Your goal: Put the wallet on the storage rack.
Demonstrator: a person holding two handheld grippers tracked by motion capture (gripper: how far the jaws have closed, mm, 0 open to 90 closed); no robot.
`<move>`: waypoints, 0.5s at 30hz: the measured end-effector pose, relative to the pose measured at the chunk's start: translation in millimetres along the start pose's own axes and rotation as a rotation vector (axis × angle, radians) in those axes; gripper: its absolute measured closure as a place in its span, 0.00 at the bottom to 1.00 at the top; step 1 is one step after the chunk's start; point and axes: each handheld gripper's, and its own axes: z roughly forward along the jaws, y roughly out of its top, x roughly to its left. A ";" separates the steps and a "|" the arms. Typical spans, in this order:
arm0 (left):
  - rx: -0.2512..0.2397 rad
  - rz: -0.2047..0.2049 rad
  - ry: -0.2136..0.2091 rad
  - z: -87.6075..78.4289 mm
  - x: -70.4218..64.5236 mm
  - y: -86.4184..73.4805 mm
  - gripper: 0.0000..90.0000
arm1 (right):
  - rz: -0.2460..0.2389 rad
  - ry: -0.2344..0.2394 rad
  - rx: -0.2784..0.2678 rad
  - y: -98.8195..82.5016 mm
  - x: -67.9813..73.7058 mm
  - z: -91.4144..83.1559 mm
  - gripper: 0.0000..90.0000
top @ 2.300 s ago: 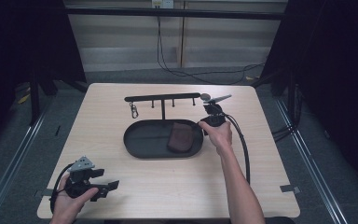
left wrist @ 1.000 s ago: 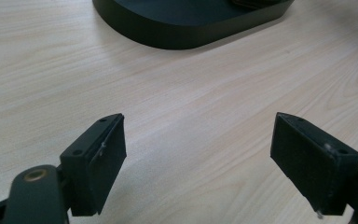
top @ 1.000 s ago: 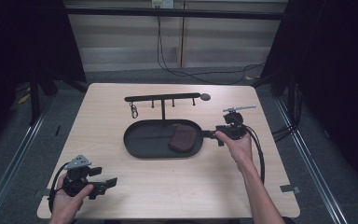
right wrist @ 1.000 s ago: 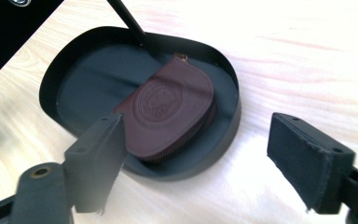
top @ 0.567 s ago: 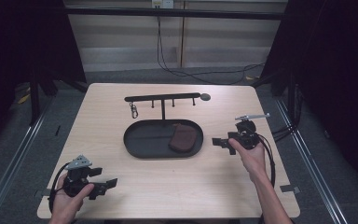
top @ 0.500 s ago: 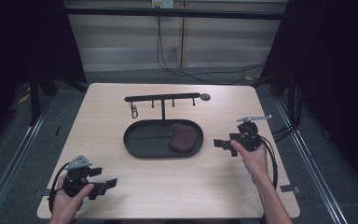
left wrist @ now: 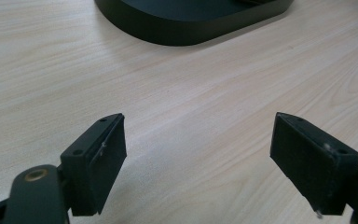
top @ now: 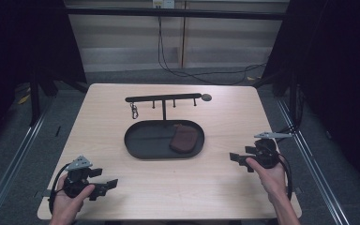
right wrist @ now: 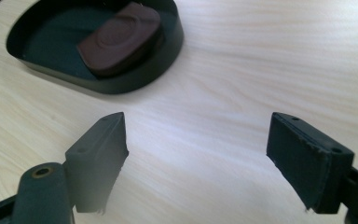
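A black oval tray [top: 136,152] sits mid-table with a brown pouch [top: 184,138] lying in its right half. Behind it stands a black hook rack [top: 164,98]; a key ring [top: 134,111] hangs at its left and a grey disc [top: 206,97] sits at its right end. My right gripper [top: 236,159] hovers right of the tray, open; its jaws have just been closing a little with nothing between them [right wrist: 198,154]. It looks toward the tray [right wrist: 168,56] and pouch [right wrist: 121,37]. My left gripper [top: 104,186] rests open near the front left edge, empty [left wrist: 198,154].
Pale wooden table [top: 225,117] with bare wood around the tray. Its front edge runs just below both hands. The tray's wall [left wrist: 186,32] lies ahead of the left gripper. A cable trails on the floor beyond the table's far edge.
My right gripper has drawn back from the rack's right end, past the tray, to the right front of the table. The grey disc stays at the rack's end. The left hand kept still.
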 end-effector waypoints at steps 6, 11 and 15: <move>0.006 0.004 0.005 1.3 -1.3 -0.1 0.20 | 0.031 -0.034 -0.013 -19.7 -11.1 -7.0 0.21; 0.008 0.005 0.004 0.9 -0.4 -0.4 0.21 | 0.040 -0.058 0.006 -34.2 -17.1 -10.4 0.20; 0.009 0.008 0.008 1.7 -1.3 -0.7 0.21 | 0.045 -0.085 0.002 -46.6 -22.6 -11.7 0.19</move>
